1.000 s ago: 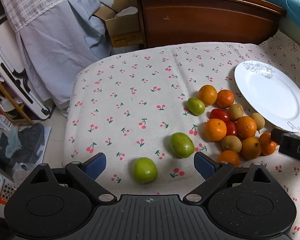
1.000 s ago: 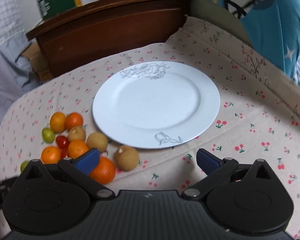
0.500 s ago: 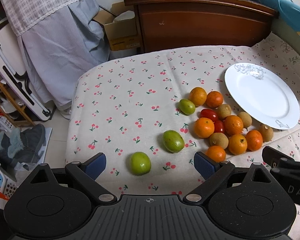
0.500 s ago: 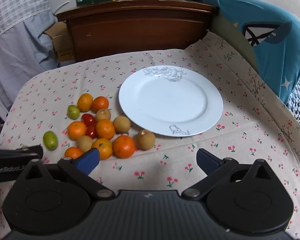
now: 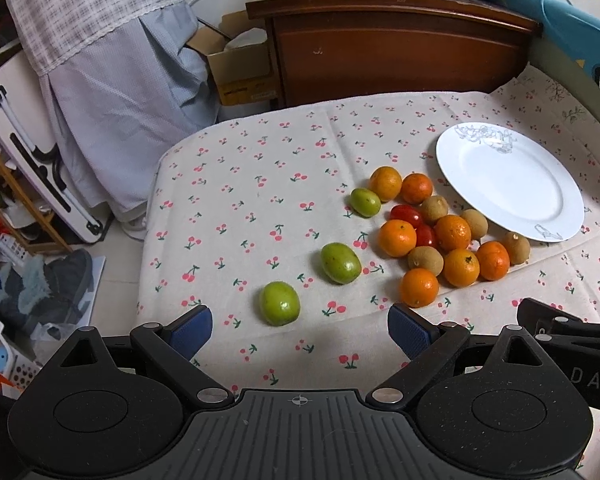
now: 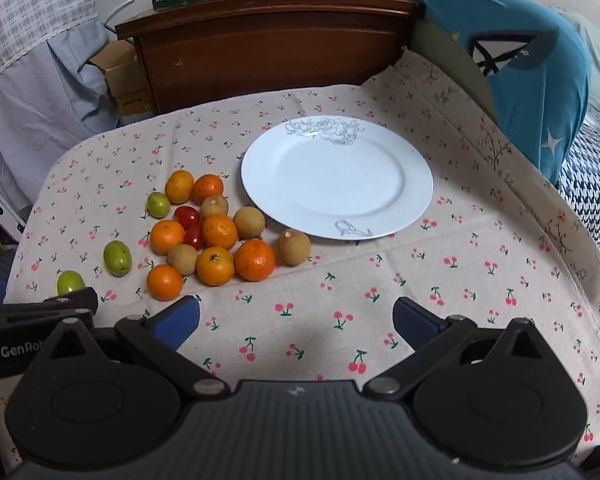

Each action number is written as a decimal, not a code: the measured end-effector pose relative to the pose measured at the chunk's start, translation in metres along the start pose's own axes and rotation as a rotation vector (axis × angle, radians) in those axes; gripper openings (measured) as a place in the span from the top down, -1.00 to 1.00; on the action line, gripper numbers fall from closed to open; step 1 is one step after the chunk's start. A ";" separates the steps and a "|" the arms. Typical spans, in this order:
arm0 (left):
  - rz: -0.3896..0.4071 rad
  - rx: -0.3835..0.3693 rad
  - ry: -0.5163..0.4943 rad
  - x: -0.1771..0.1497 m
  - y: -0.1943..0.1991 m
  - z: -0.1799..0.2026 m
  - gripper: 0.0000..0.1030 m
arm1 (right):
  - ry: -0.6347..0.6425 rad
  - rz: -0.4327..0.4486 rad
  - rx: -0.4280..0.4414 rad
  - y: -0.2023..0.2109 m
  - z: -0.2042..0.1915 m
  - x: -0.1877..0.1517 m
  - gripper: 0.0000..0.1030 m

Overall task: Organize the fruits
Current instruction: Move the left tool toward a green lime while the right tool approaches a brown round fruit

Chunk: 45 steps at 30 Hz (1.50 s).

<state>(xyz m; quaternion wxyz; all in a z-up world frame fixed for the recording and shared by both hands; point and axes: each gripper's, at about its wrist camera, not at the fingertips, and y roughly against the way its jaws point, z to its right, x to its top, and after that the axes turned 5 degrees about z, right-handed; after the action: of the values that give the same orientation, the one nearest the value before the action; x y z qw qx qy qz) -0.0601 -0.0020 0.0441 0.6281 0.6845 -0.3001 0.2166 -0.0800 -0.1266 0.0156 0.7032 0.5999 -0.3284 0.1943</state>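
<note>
On cloth: plate (image 6: 414,200) bare | fruits (image 6: 216,232) beside it | both grippers wide, unladen

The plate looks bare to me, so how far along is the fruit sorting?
Nothing looks done yet: the white plate holds no fruit. Nothing is in hand either; the left tool and right tool are both open over the cloth. All of it is left: the oranges, brown fruits, red tomatoes and green fruits lie beside the plate.

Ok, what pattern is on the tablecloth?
Small red cherries on cream tablecloth; clearest in the right wrist view.
</note>
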 end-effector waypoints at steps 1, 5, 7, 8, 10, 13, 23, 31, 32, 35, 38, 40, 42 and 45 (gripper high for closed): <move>-0.001 0.001 0.002 0.000 0.000 0.000 -0.86 | 0.001 -0.006 -0.005 -0.001 -0.001 0.000 -0.98; -0.016 0.009 0.006 -0.001 -0.004 0.000 -0.86 | 0.018 -0.013 -0.018 -0.003 -0.003 0.000 -0.98; -0.020 0.011 0.009 -0.002 -0.006 0.000 -0.86 | 0.029 -0.014 -0.022 -0.003 -0.004 0.000 -0.98; -0.020 0.012 0.010 -0.002 -0.006 -0.001 -0.86 | 0.030 -0.014 -0.023 -0.003 -0.004 0.000 -0.98; -0.017 0.016 0.009 -0.002 -0.005 -0.001 -0.86 | 0.031 -0.014 -0.021 -0.004 -0.004 0.000 -0.98; -0.019 0.018 0.009 -0.002 -0.006 -0.001 -0.86 | 0.039 -0.011 -0.025 -0.003 -0.005 0.000 -0.98; -0.021 0.019 0.011 -0.002 -0.007 -0.001 -0.86 | 0.045 -0.013 -0.023 -0.004 -0.005 0.000 -0.98; -0.021 0.021 0.007 -0.003 -0.007 -0.001 -0.86 | 0.047 -0.019 -0.024 -0.005 -0.005 0.000 -0.98; -0.021 0.022 0.006 -0.003 -0.007 -0.002 -0.85 | 0.047 -0.020 -0.023 -0.005 -0.006 -0.001 -0.98; -0.018 0.020 0.006 -0.004 -0.006 -0.002 -0.85 | 0.044 -0.019 -0.019 -0.005 -0.005 -0.001 -0.98; -0.019 0.021 0.004 -0.004 -0.006 -0.002 -0.85 | 0.045 -0.021 -0.017 -0.005 -0.005 -0.001 -0.98; -0.021 0.020 0.004 -0.004 -0.006 -0.002 -0.85 | 0.046 -0.021 -0.018 -0.005 -0.005 -0.001 -0.98; -0.021 0.017 0.005 -0.004 -0.006 -0.002 -0.85 | 0.045 -0.021 -0.017 -0.005 -0.005 -0.001 -0.98; -0.019 0.013 0.003 -0.004 -0.005 -0.002 -0.84 | 0.046 -0.021 -0.016 -0.005 -0.005 -0.001 -0.98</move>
<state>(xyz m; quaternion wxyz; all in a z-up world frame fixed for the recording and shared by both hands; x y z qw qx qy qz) -0.0593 0.0010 0.0377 0.6260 0.6911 -0.2914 0.2137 -0.0762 -0.1224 0.0105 0.7172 0.5930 -0.3077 0.1981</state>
